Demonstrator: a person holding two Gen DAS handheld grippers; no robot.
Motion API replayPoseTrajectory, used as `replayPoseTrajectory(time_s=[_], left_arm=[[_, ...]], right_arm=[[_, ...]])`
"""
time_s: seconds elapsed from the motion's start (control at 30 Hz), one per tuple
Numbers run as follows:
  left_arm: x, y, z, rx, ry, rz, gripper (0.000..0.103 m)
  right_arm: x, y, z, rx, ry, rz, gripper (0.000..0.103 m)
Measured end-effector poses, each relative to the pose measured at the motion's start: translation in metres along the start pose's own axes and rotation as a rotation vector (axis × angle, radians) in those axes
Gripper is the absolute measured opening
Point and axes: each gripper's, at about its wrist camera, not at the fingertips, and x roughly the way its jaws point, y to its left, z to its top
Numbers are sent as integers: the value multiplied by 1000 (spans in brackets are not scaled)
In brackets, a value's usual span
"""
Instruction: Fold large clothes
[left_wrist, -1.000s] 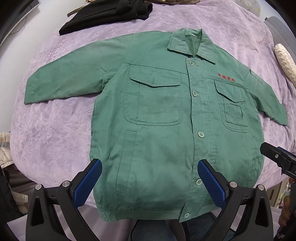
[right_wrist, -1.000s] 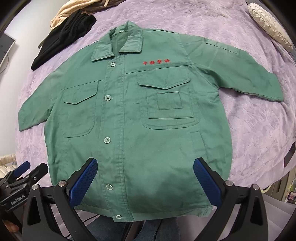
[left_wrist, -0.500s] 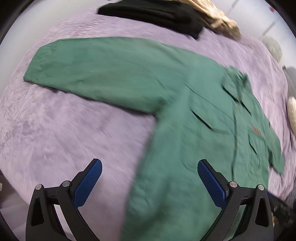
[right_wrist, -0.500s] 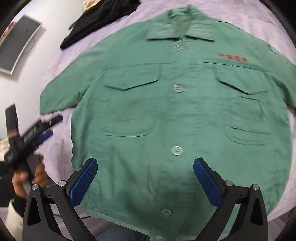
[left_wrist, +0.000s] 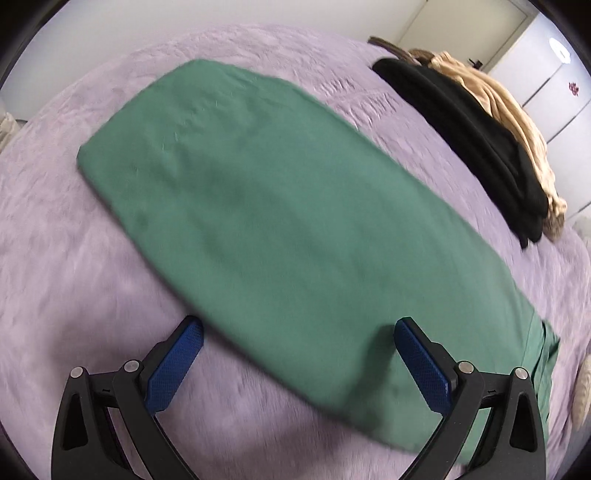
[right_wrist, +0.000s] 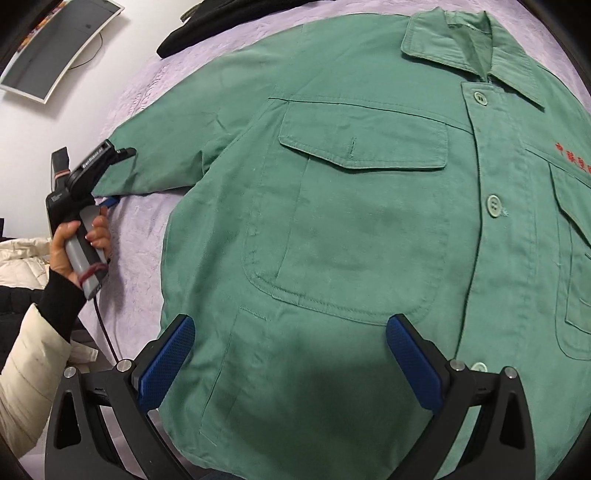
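Observation:
A green work jacket lies flat, front up and buttoned, on a purple bedspread. Its left sleeve stretches out flat across the left wrist view. My left gripper is open and empty, low over the sleeve near its cuff end; it also shows in the right wrist view at the sleeve cuff. My right gripper is open and empty above the jacket's lower front, by the big left pocket.
A black garment and a tan garment lie piled at the far side of the bedspread. A monitor hangs on the wall at left. A cream jacket lies beside the bed.
My left gripper has swung left and down, from the jacket hem to the outstretched sleeve. My right gripper has shifted left and closer over the jacket's left front. Both stayed open.

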Motion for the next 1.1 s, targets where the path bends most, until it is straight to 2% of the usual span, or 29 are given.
replayPoseTrajectory(time_s=[0.07, 0.1, 0.13, 0.17, 0.2, 0.23, 0.3, 0.4, 0.5, 0.57, 0.7, 0.8, 0.9, 0.97, 1.03, 1.1], left_arm=[[1, 2, 10, -6, -32, 10, 103], [1, 3, 12, -11, -44, 19, 99], [0, 6, 14, -17, -54, 34, 84], [-1, 7, 15, -19, -58, 57, 73], [2, 2, 15, -16, -55, 69, 52], [-1, 4, 16, -12, -56, 60, 30], [-2, 0, 21, -7, -45, -10, 7], [-20, -16, 25, 47, -80, -99, 7], [-43, -53, 26, 133, -131, -173, 7], [-63, -83, 23, 196, -159, -247, 7], [-94, -171, 6, 357, -181, -383, 7], [-113, -242, -29, 505, -176, -456, 7], [-117, -314, -78, 652, -137, -514, 7], [-111, -354, -118, 735, -84, -531, 7], [-92, -388, -164, 821, -22, -515, 7], [-69, -409, -203, 902, 22, -442, 7]], right_arm=[[1, -2, -1, 10, -5, 2, 103], [1, -2, -1, 15, -9, 1, 103], [1, -3, -1, 21, -13, 2, 103], [0, -5, -1, 27, -18, 5, 103], [-1, -6, -1, 34, -25, 7, 103], [-2, -9, -1, 41, -35, 8, 103], [-8, -15, -2, 57, -53, 13, 103], [-16, -27, -4, 88, -84, 25, 103], [-29, -40, -6, 122, -135, 37, 103], [-39, -51, -8, 143, -170, 42, 103], [-67, -85, -12, 201, -246, 26, 103], [-89, -122, -17, 266, -299, 7, 103], [-105, -163, -25, 343, -323, -22, 103], [-112, -192, -30, 399, -331, -44, 103], [-115, -222, -37, 455, -326, -64, 103], [-115, -241, -42, 494, -310, -85, 103]])
